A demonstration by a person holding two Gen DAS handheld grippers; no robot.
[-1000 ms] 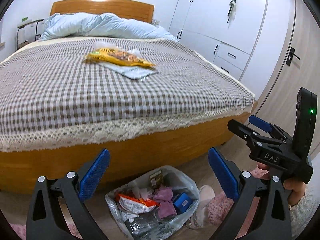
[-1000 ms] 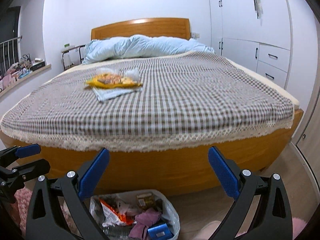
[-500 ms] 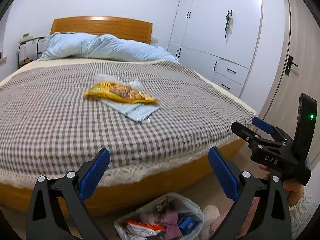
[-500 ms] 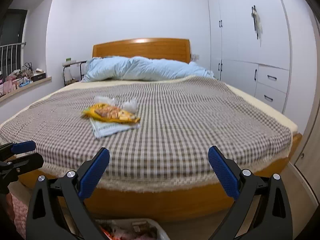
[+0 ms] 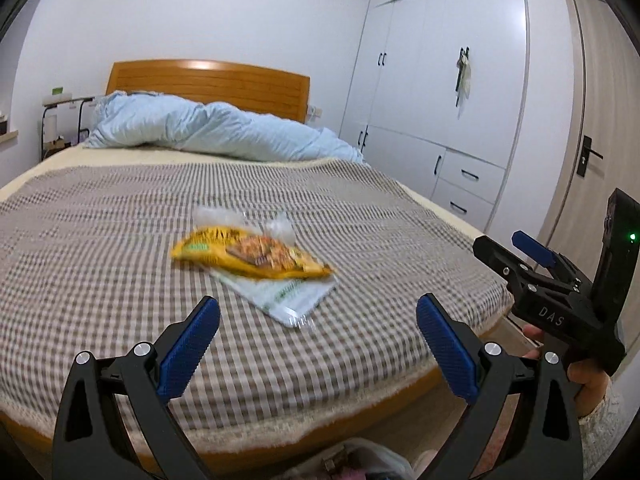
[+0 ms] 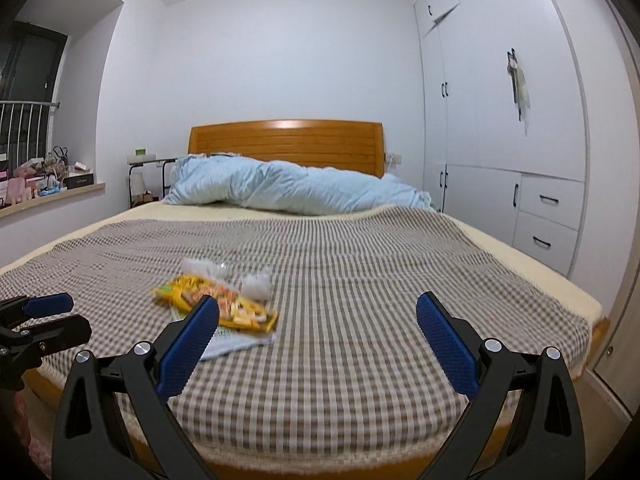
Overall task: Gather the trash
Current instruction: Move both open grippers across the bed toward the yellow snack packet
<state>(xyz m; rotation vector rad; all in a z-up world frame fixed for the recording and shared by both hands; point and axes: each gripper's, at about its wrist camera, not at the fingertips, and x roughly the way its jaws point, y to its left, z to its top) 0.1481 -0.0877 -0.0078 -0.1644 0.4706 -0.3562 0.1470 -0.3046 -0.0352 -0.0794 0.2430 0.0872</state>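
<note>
Trash sits on the bed: a yellow snack bag lies flat on the checked cover, on top of a white wrapper, with crumpled clear plastic just behind it. From my left wrist camera the pile is straight ahead and just beyond the fingertips. My left tongs are spread wide, blue pads apart, with nothing between them, held above the foot of the bed. At the bottom edge of that view I can just make out the rim of a bag on the floor, contents too cut off to name.

My right tongs are likewise spread and empty. In the right view the snack bag lies ahead and to the left, partly hidden by the left pad. The other tongs show at the left edge there; in the left view the right tongs appear at the right, held in a hand.

A blue duvet is bunched against the wooden headboard. White wardrobes line the right wall.
</note>
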